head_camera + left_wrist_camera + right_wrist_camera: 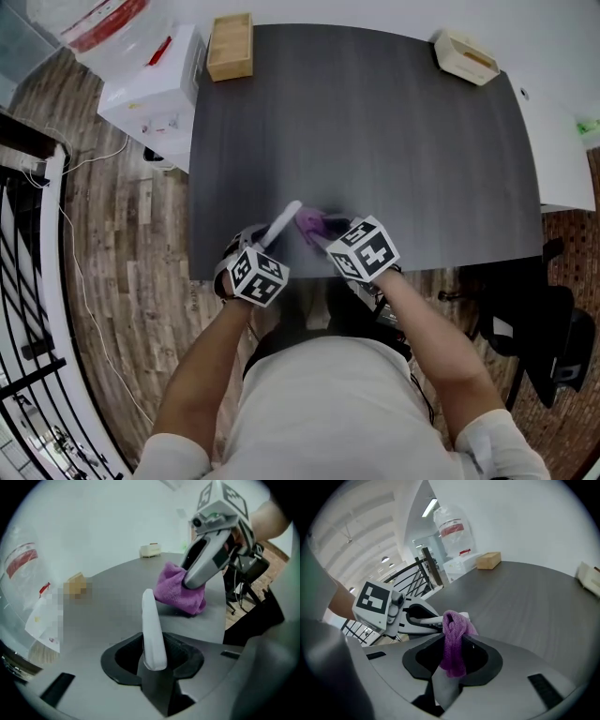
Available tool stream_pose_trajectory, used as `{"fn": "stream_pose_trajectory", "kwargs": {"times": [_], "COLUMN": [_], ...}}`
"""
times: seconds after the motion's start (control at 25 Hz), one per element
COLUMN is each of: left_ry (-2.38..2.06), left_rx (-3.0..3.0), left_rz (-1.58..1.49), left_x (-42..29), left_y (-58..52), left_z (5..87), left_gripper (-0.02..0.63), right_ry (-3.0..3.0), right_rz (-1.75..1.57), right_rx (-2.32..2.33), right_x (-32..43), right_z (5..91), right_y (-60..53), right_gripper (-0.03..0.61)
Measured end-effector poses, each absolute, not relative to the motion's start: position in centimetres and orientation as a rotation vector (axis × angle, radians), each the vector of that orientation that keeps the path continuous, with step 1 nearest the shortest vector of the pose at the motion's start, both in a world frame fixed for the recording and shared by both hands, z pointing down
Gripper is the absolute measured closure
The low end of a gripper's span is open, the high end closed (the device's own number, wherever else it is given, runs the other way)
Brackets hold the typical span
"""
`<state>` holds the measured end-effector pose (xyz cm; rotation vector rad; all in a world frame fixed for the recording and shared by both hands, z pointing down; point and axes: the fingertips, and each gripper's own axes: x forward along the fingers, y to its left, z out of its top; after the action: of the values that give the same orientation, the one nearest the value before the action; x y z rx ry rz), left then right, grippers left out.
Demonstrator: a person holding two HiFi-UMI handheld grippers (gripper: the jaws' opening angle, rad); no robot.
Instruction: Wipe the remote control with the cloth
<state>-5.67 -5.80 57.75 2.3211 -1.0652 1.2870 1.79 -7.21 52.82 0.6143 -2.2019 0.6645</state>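
Note:
A slim white remote control point(152, 630) stands up out of my left gripper point(154, 660), which is shut on its lower end. In the head view the remote control point(280, 223) points away over the near edge of the dark table point(375, 122), held by the left gripper point(267, 246). My right gripper point(452, 667) is shut on a bunched purple cloth point(453, 641). The cloth point(311, 223) lies against the far end of the remote, just right of its tip; from the left gripper view the cloth point(180, 592) hangs under the right gripper point(194, 581).
A wooden box point(231, 45) sits at the table's far left corner and a pale tray point(466, 56) at the far right. A white cabinet point(150, 89) stands left of the table, a black chair point(534, 328) to the right. Railings point(28, 281) run along the left.

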Motion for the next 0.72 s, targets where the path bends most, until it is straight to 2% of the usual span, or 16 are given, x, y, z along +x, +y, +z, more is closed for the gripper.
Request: {"fn": "stream_pose_trajectory", "kwargs": {"times": [0.28,0.72], "left_ry": [-1.014,-0.909], "left_rx": [2.336,2.573], "left_rz": [1.180,1.437], "left_x": [-4.7,-2.2], "left_y": [-6.6,-4.1], "left_z": [56.3,55.7], "left_gripper": [0.509,0.495], "right_ry": [-2.198,-2.072], "right_rz": [0.691,0.695], "right_rx": [0.583,0.740], "right_x": [1.4,7.5], "right_z": [53.1,54.3], "right_y": [-7.6,-8.9], "right_gripper": [0.469,0.468]}}
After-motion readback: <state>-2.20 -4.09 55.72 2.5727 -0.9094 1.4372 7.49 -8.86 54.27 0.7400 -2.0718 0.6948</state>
